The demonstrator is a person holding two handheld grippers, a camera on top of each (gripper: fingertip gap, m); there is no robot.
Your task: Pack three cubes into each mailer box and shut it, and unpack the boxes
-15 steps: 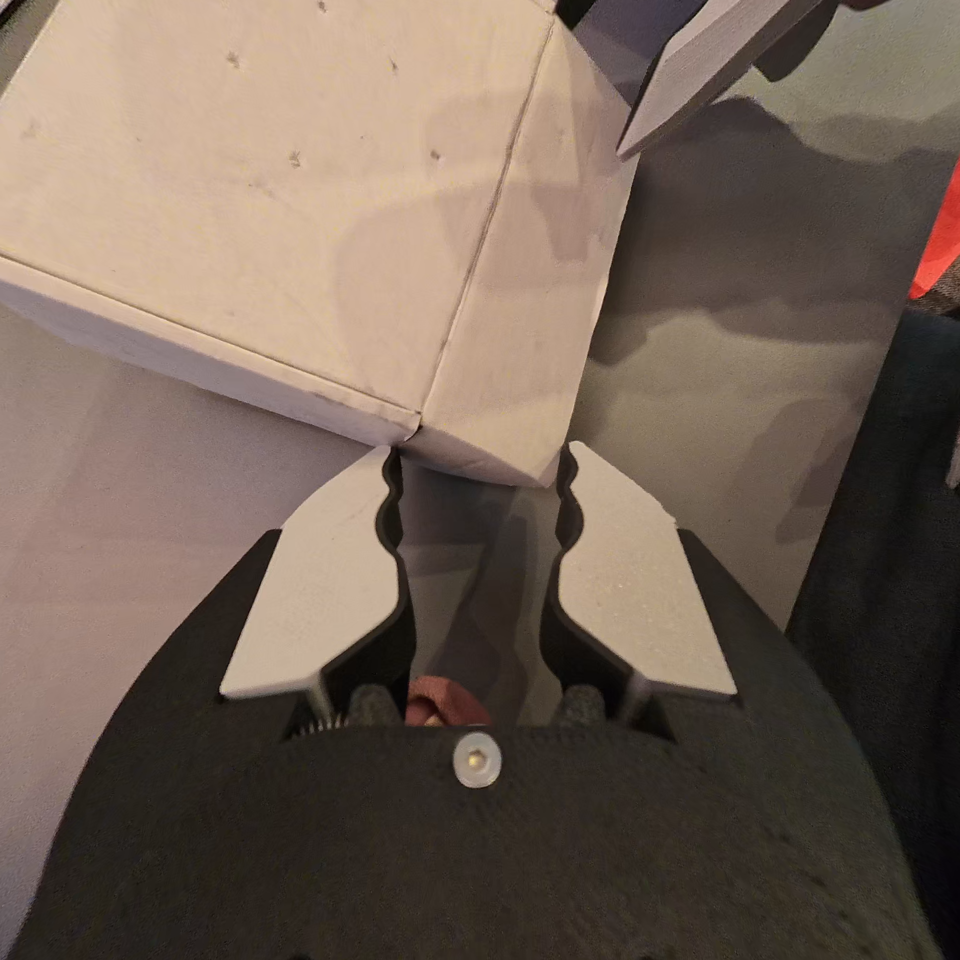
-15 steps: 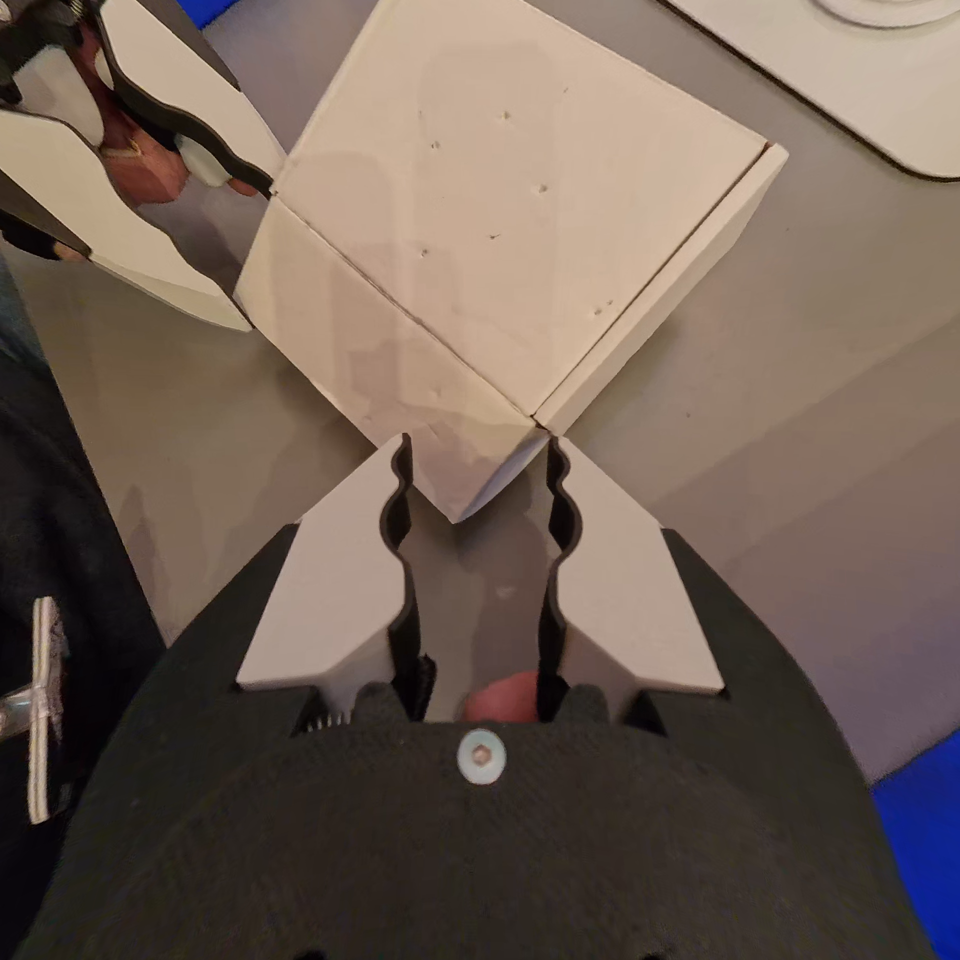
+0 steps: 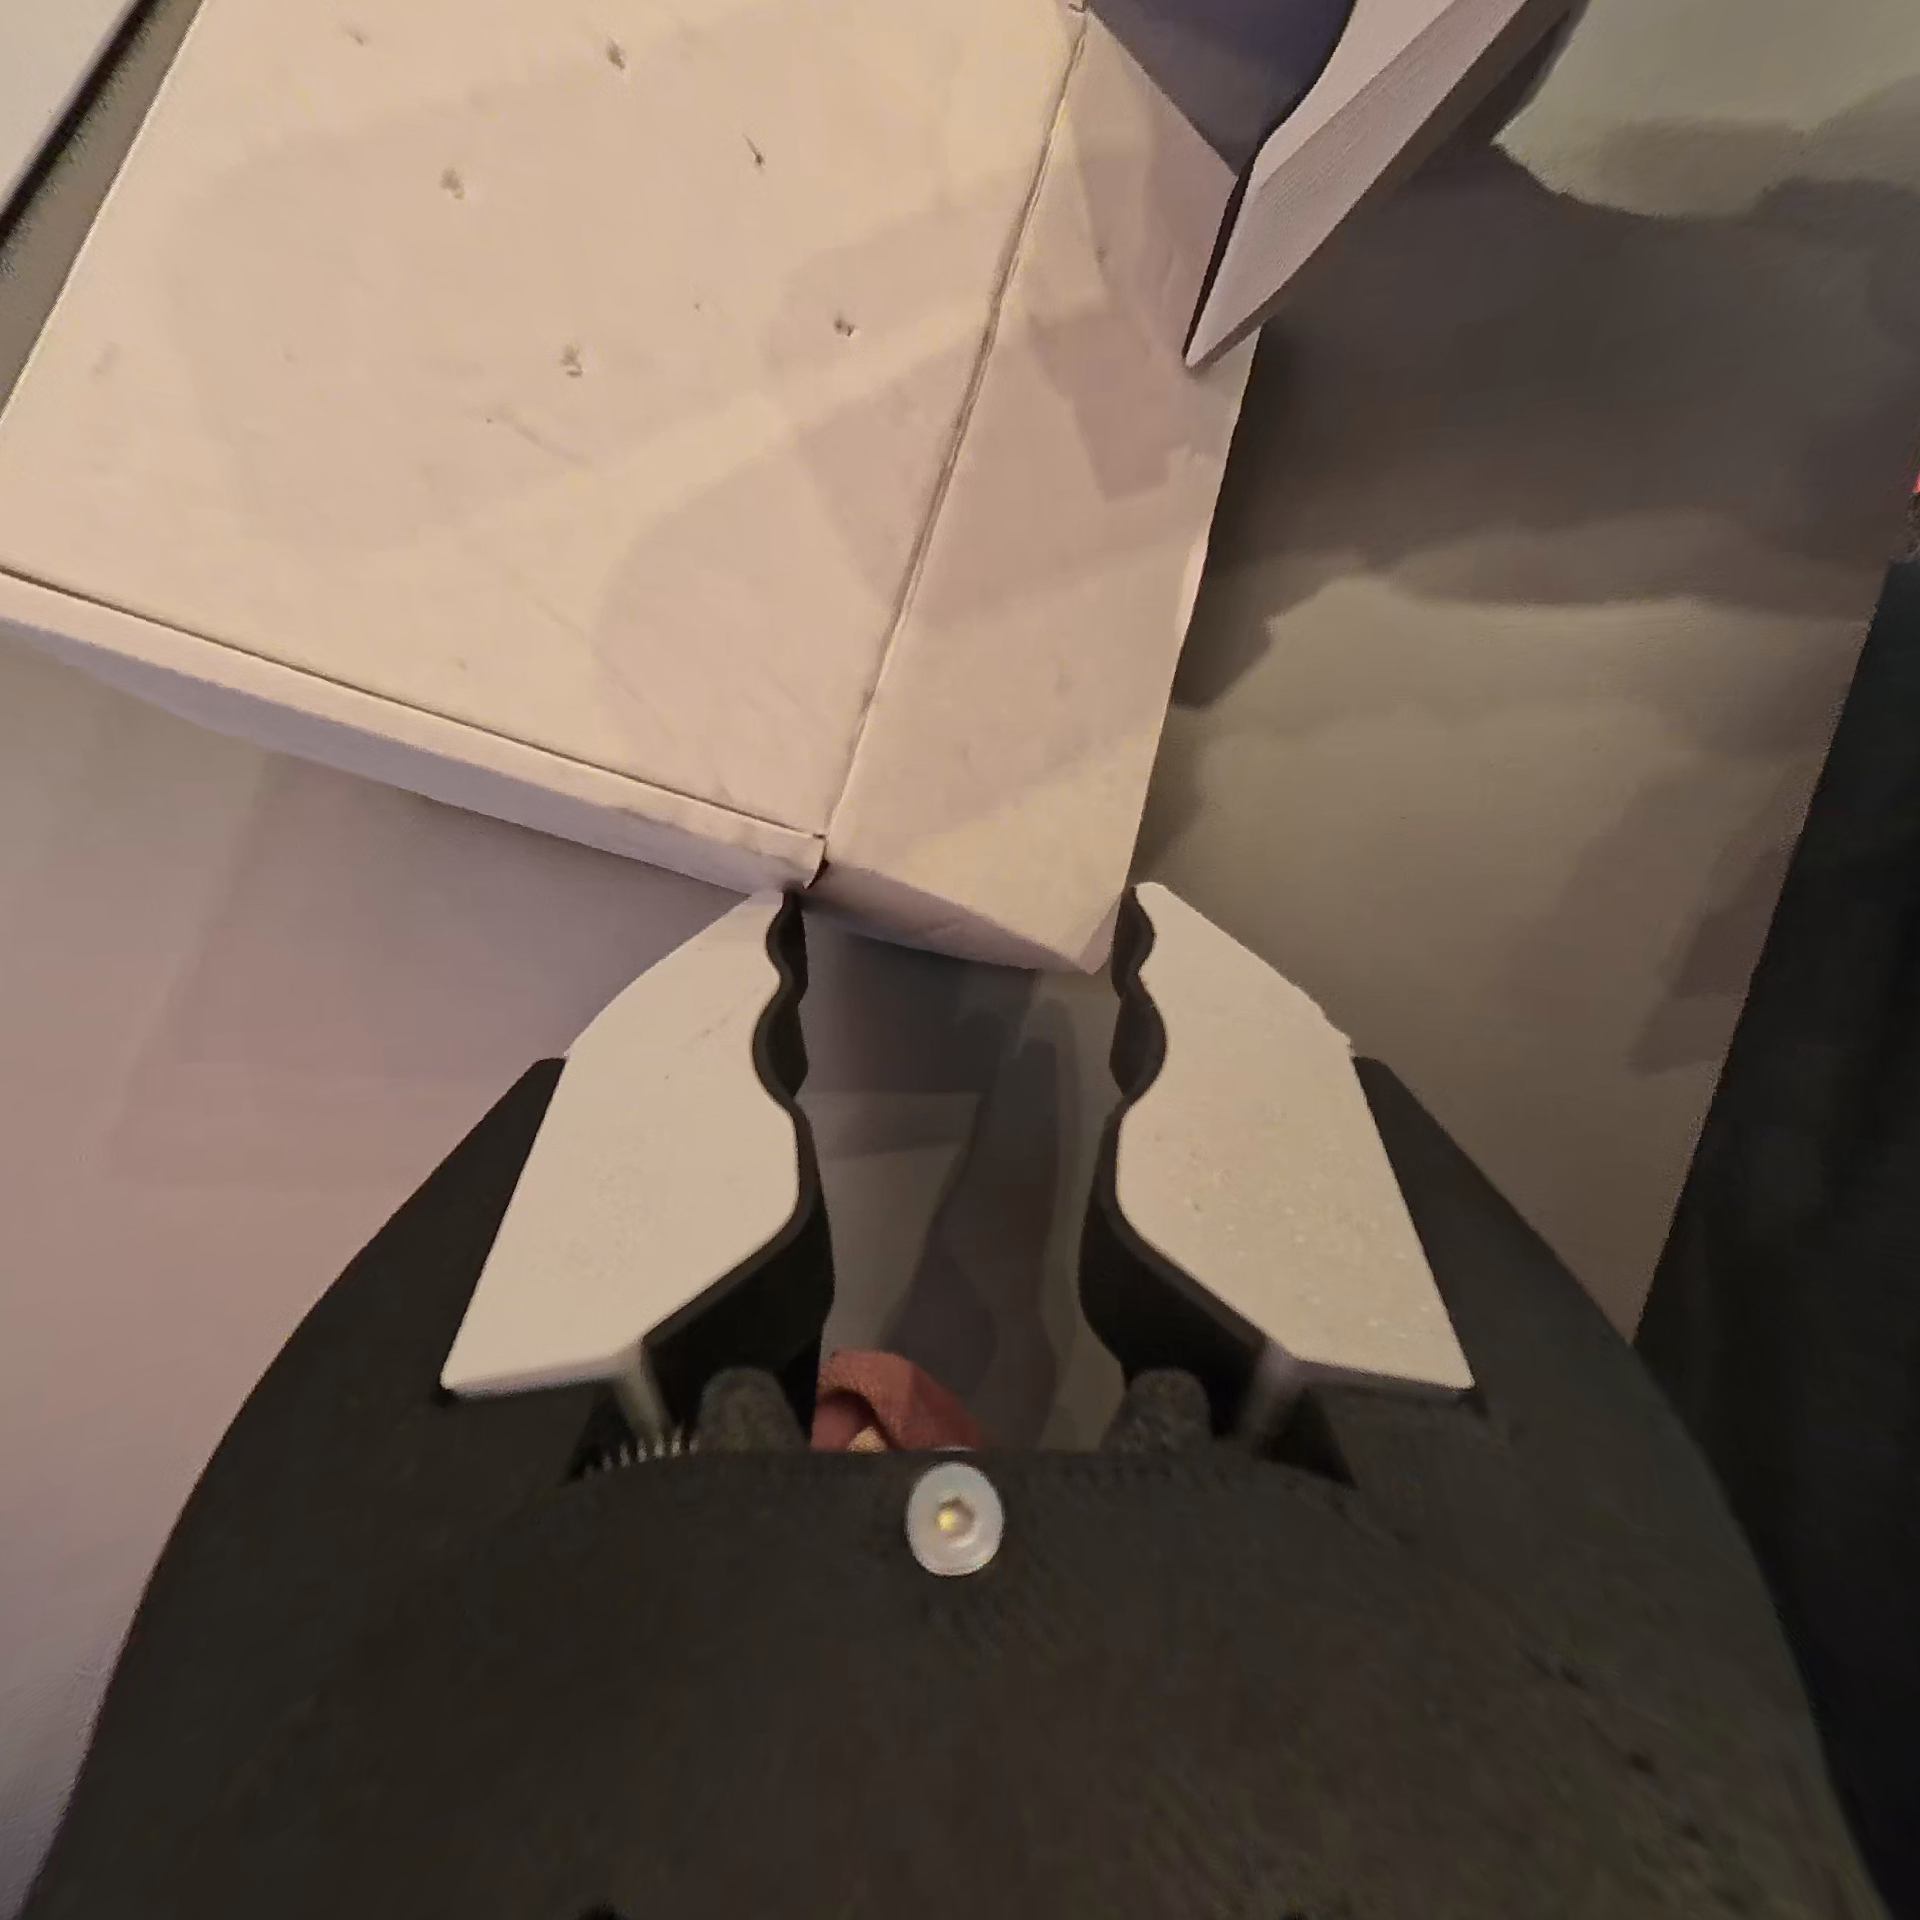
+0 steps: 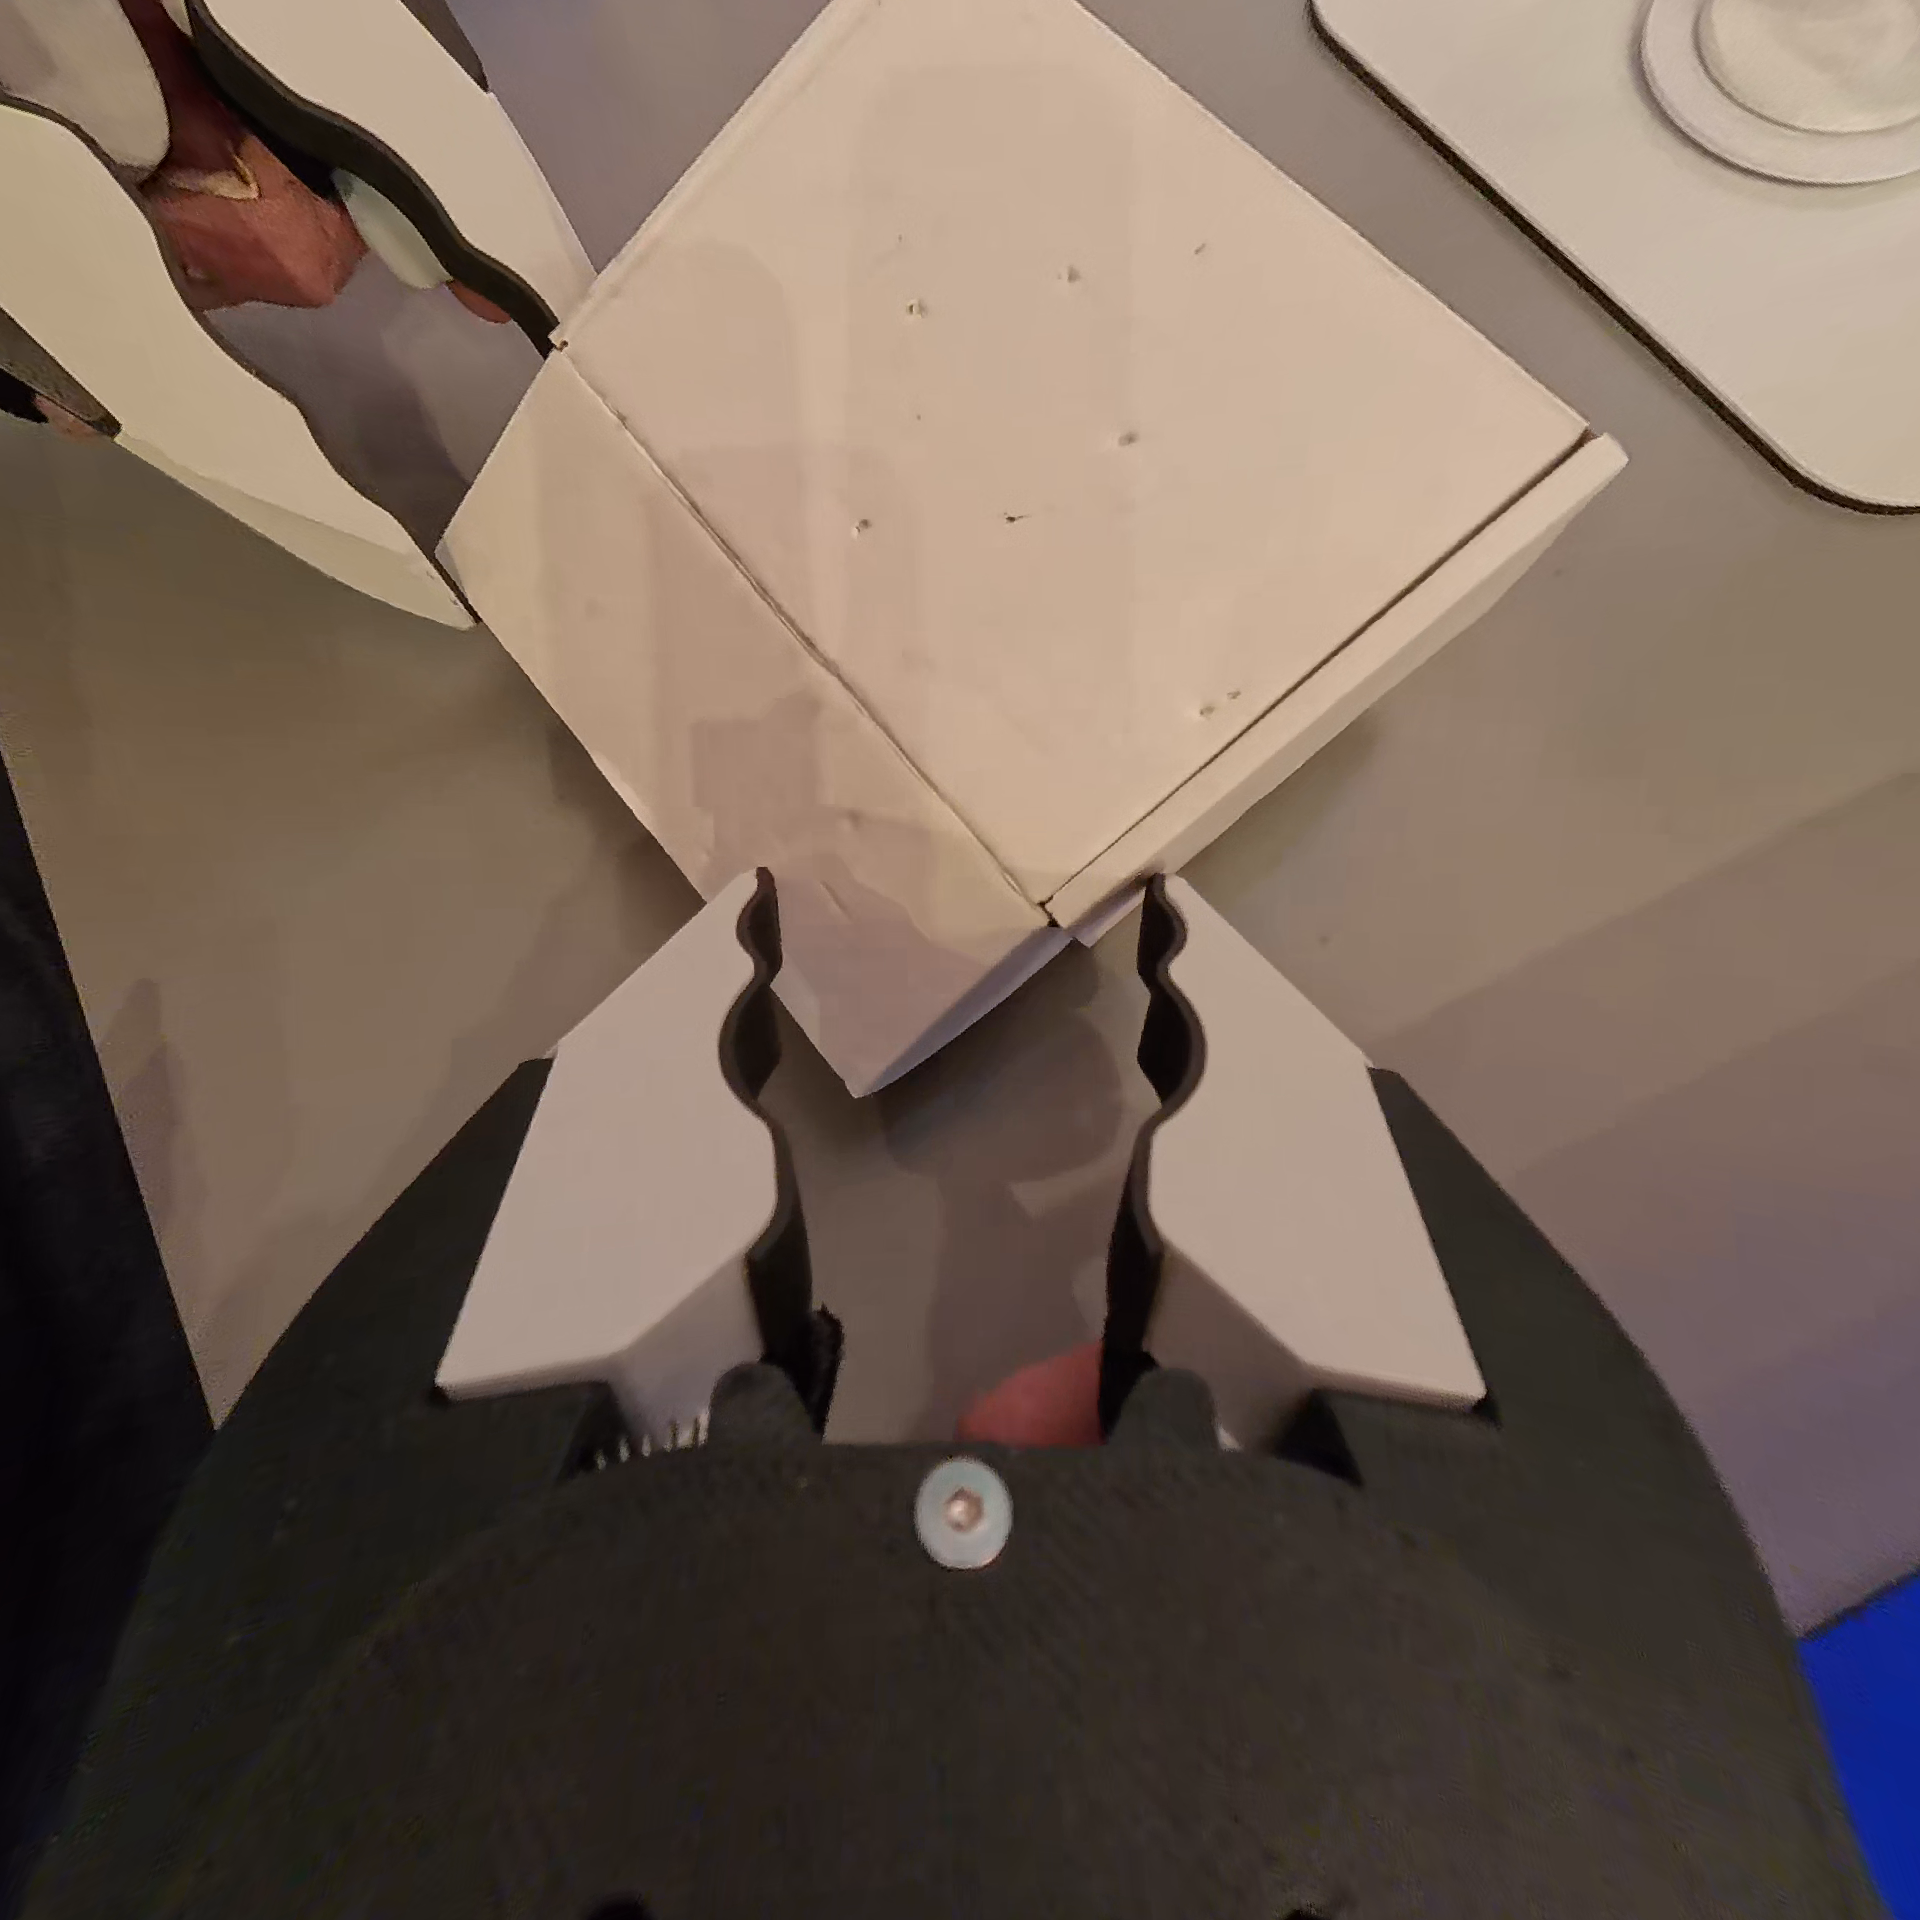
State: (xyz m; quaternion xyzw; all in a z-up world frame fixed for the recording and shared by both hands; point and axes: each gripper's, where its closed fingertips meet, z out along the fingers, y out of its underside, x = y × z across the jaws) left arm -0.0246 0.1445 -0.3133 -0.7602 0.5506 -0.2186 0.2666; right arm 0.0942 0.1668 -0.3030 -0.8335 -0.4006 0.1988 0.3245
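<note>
A white mailer box (image 3: pixel 499 416) lies on the grey table with its lid down; it also shows in the right wrist view (image 4: pixel 1039 468). Its contents are hidden. Its front flap (image 3: pixel 1039 644) slopes out from the lid's edge toward me. My left gripper (image 3: pixel 961 904) is open, with its fingertips right at one corner of the flap. My right gripper (image 4: pixel 958 881) is open, and the flap's other corner (image 4: pixel 862 997) lies between its fingers. Each gripper shows in the other's view: the left gripper (image 4: pixel 499 478) and a right finger (image 3: pixel 1330 177).
A white mat (image 4: pixel 1558 312) with a round white object (image 4: pixel 1787 83) lies beyond the box on the right. A blue surface (image 4: pixel 1870 1714) borders the table at the near right. Dark clothing (image 3: pixel 1818 1143) lies along the table's near edge.
My right gripper has opened a little wider and moved slightly further over the flap's corner. My left gripper and the box have barely moved.
</note>
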